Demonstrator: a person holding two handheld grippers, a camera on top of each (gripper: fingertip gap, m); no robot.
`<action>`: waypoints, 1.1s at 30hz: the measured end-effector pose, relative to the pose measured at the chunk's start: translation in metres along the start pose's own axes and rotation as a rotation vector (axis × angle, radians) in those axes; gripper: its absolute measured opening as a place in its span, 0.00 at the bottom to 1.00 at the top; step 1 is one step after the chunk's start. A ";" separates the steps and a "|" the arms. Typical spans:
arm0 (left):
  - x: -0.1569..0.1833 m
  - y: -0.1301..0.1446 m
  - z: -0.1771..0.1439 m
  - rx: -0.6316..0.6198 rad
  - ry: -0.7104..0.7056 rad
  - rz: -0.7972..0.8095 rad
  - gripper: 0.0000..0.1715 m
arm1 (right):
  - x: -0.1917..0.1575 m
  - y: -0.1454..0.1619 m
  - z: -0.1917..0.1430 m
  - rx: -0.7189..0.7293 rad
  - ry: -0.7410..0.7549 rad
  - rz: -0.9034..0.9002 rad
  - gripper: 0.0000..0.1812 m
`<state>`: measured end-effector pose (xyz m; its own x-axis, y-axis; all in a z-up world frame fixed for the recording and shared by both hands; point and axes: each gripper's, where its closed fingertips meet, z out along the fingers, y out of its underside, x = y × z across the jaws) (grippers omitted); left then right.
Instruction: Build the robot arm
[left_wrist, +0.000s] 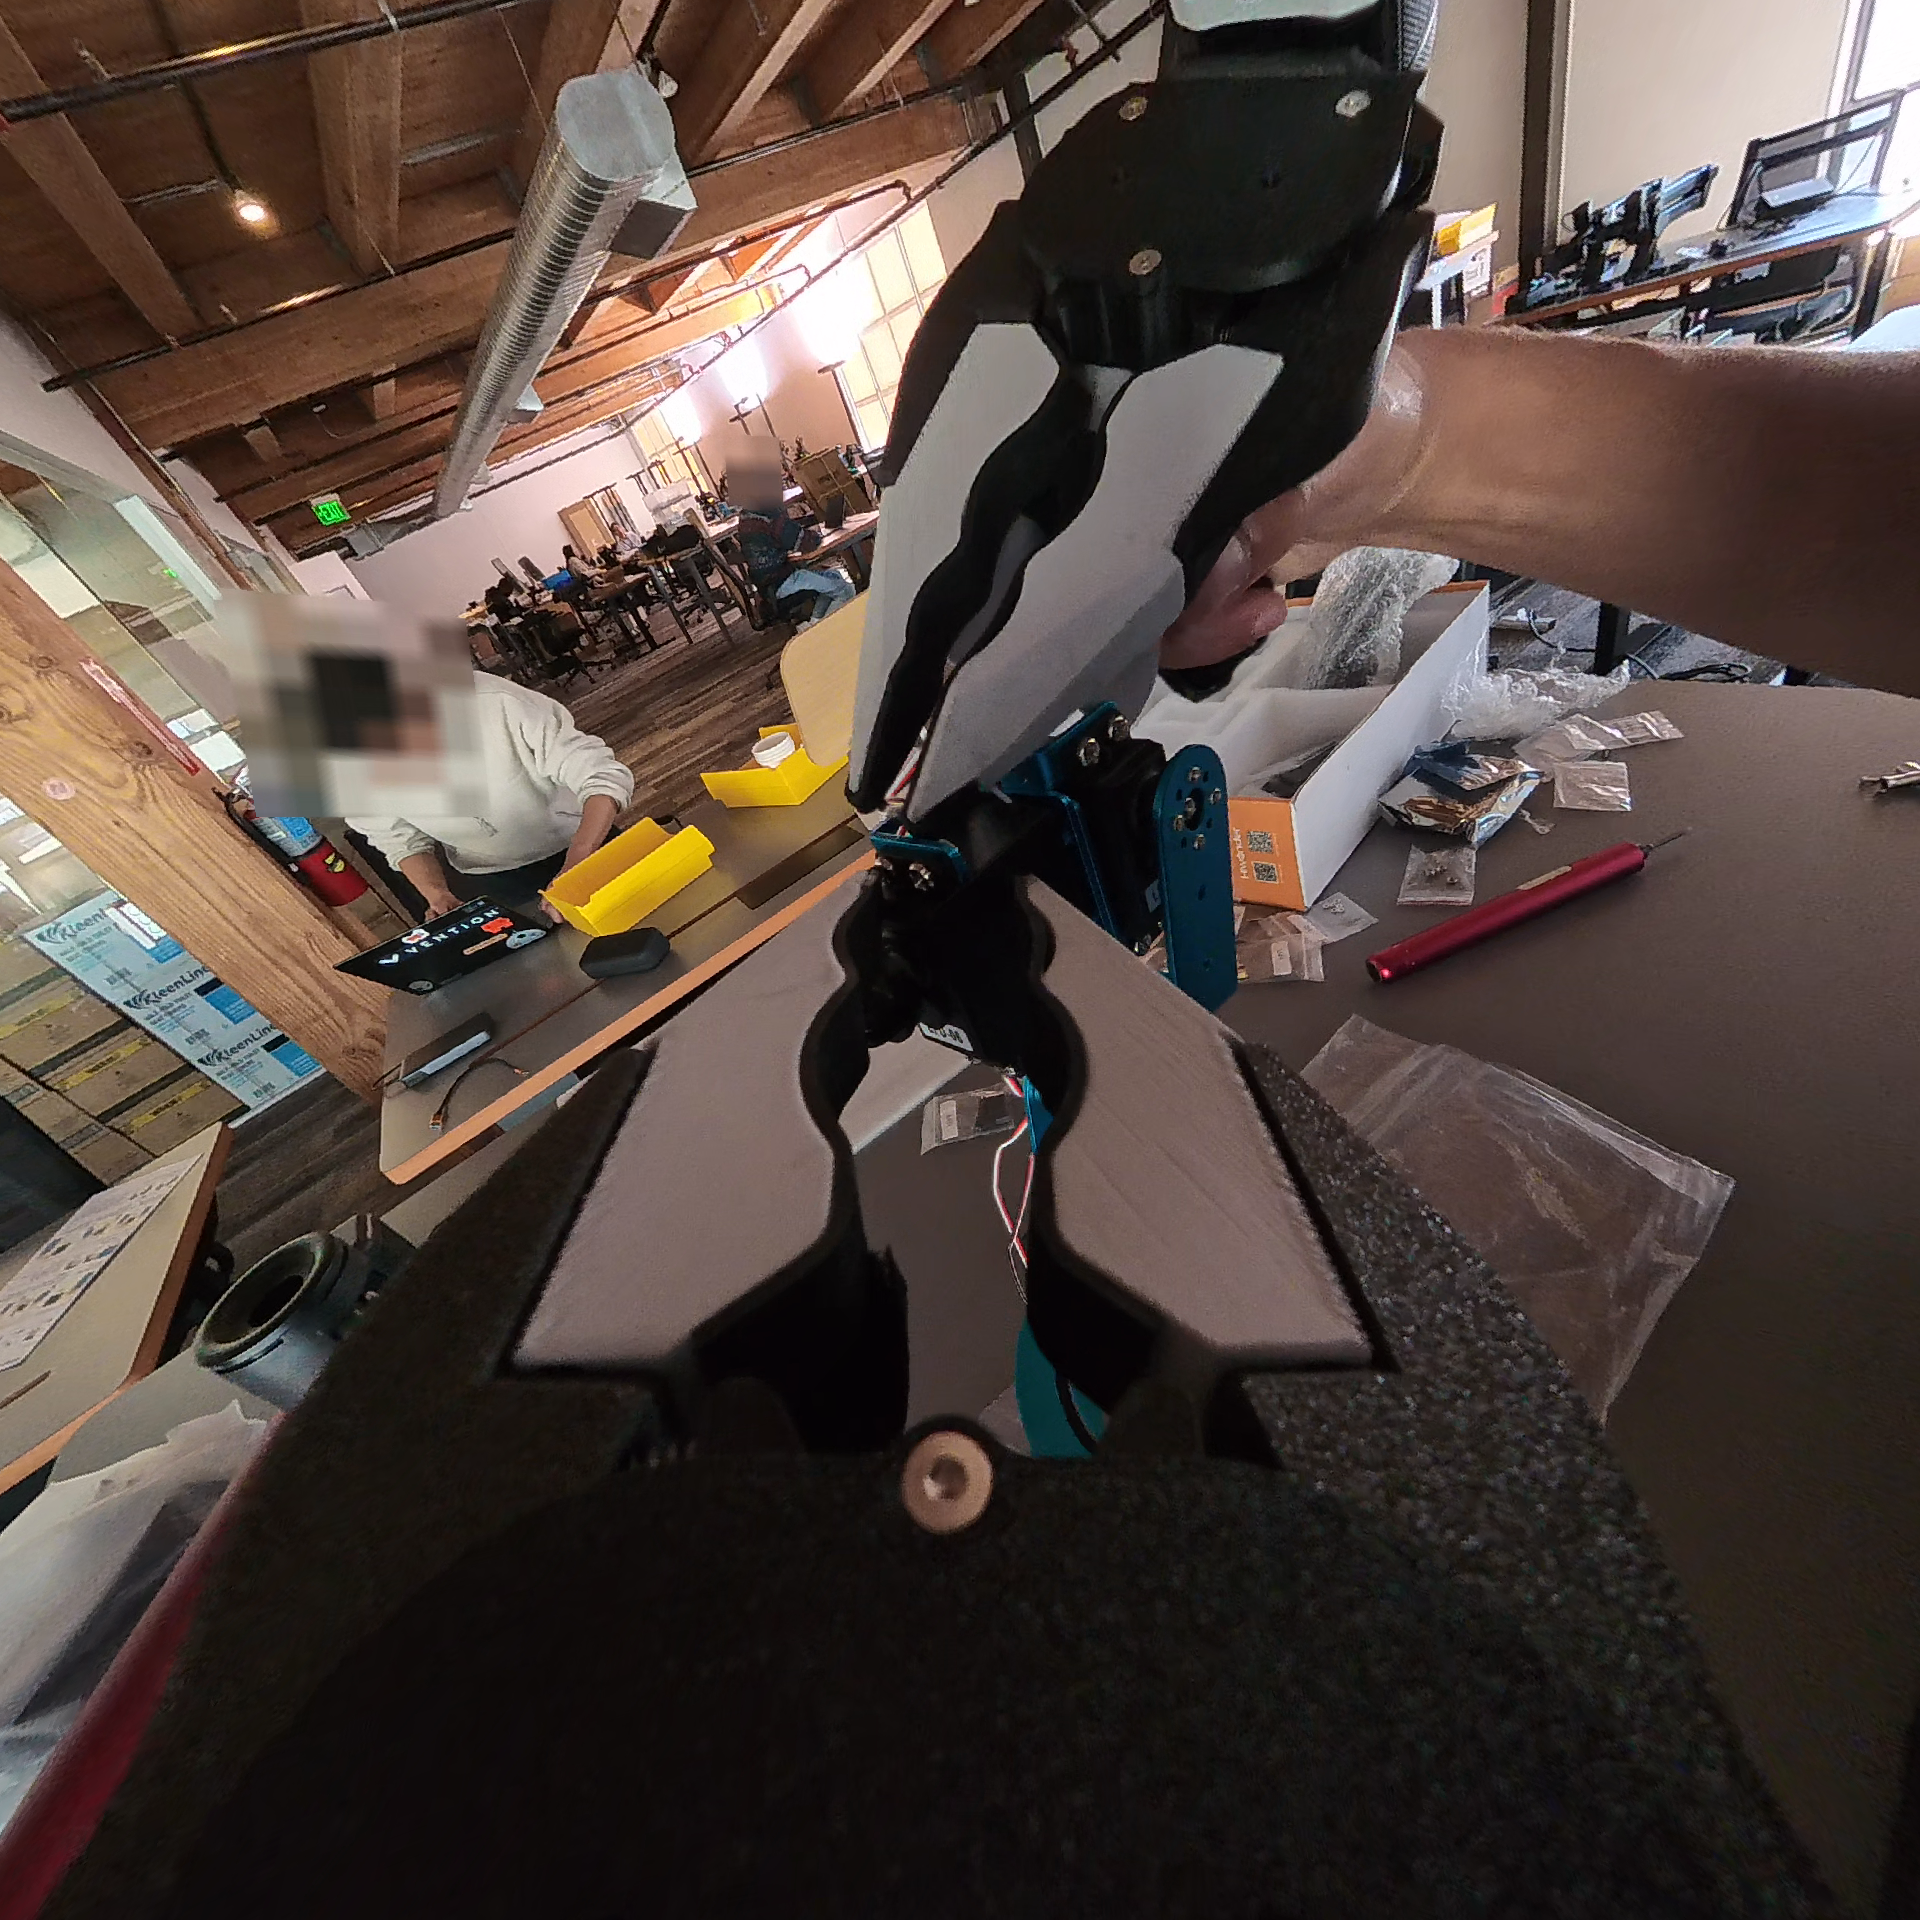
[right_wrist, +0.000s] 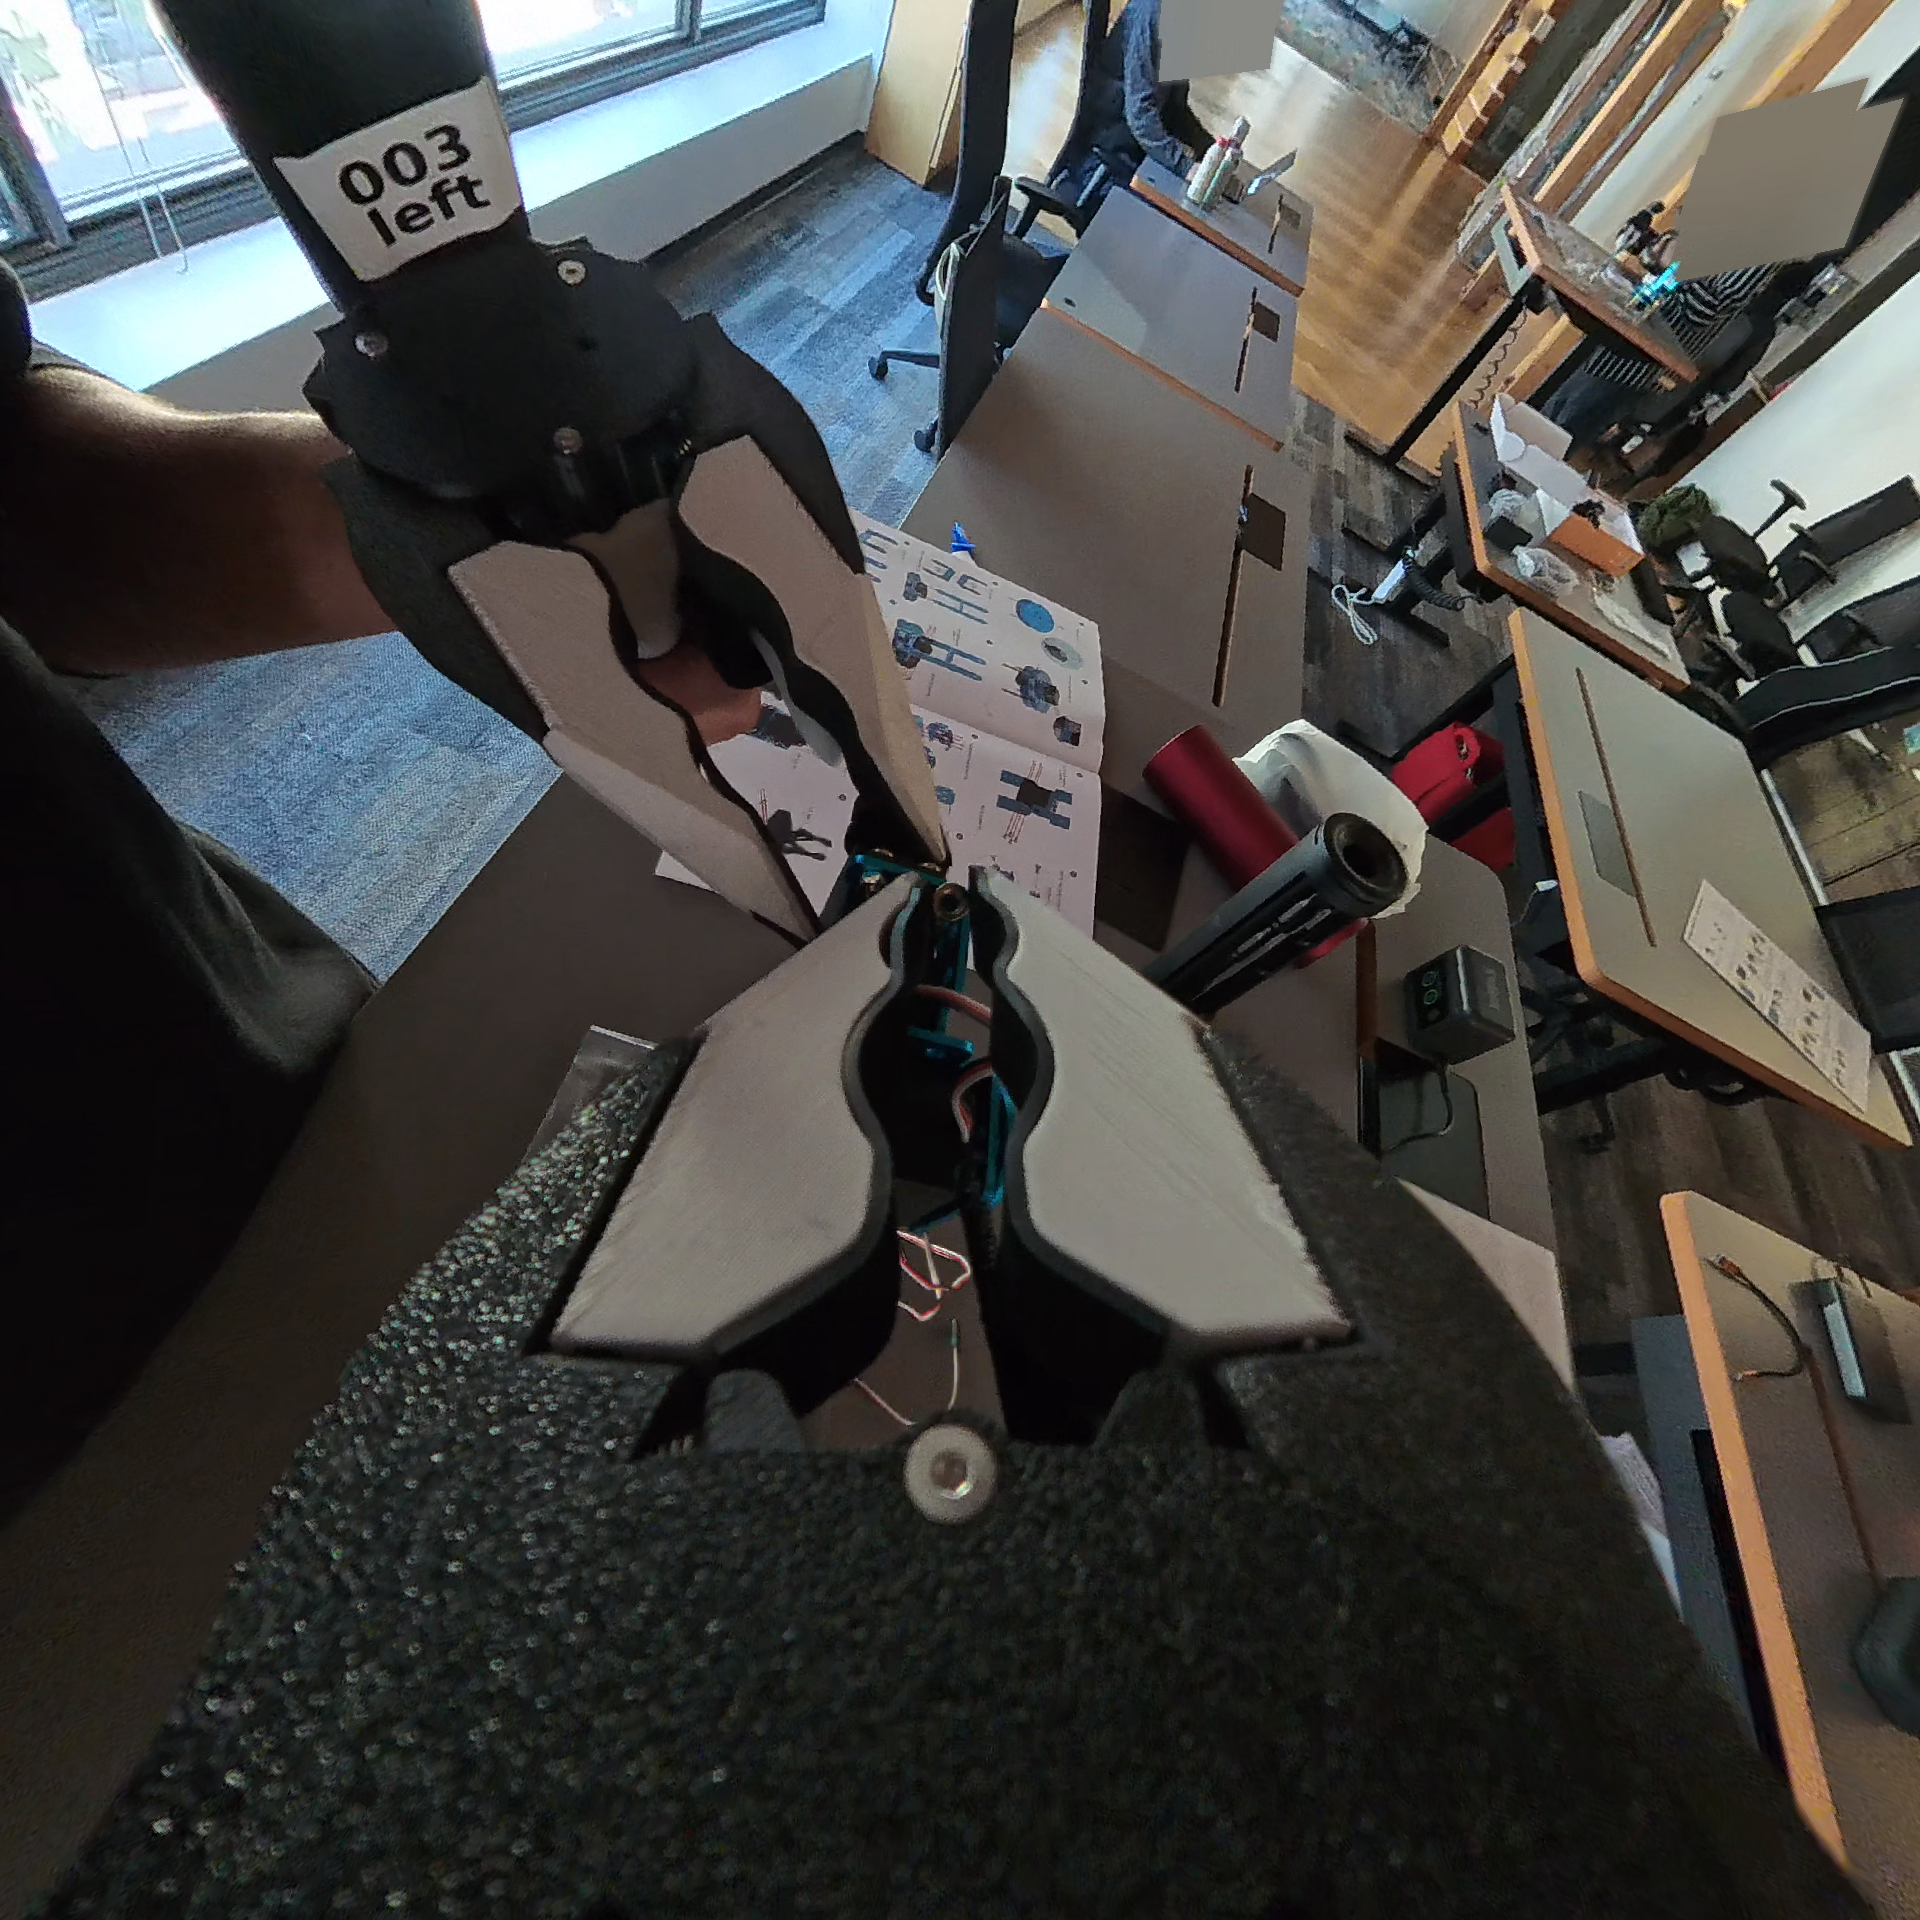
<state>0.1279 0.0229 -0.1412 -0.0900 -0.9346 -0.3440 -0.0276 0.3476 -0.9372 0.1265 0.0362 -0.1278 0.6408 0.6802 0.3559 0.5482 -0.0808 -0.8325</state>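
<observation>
A small assembly of blue metal brackets (left_wrist: 1195, 831) and a black servo with red and white wires is held above the dark table (left_wrist: 1714, 1039). My left gripper (left_wrist: 945, 899) is shut on its black servo end. My right gripper (left_wrist: 888, 805) comes down from above, held by a bare hand, its tips pinching the blue bracket's top. In the right wrist view my right gripper (right_wrist: 945, 883) is shut on the blue bracket (right_wrist: 951, 997), and the left gripper (right_wrist: 873, 894) meets it from the upper left. Most of the assembly is hidden by the fingers.
A red screwdriver (left_wrist: 1517, 914), an open white and orange box (left_wrist: 1351, 748), clear plastic bags (left_wrist: 1507, 1174) and small screw packets (left_wrist: 1590, 758) lie on the table. An open instruction booklet (right_wrist: 1018, 675), a red cylinder (right_wrist: 1216, 790) and a black tube (right_wrist: 1309, 894) lie beyond. A person leans over a neighbouring desk with yellow bins (left_wrist: 634, 878).
</observation>
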 end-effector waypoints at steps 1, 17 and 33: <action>0.000 0.000 0.000 0.001 0.000 -0.001 0.14 | 0.000 -0.001 0.000 0.001 0.003 -0.001 0.04; 0.000 0.000 0.001 -0.007 -0.002 0.010 0.14 | -0.003 0.001 0.002 -0.100 -0.092 -0.013 0.03; 0.001 0.000 0.000 -0.005 -0.001 0.010 0.14 | -0.005 -0.002 0.003 -0.046 -0.155 0.079 0.04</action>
<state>0.1279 0.0225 -0.1418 -0.0897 -0.9312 -0.3533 -0.0315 0.3572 -0.9335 0.1210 0.0353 -0.1289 0.5938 0.7746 0.2176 0.5259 -0.1690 -0.8336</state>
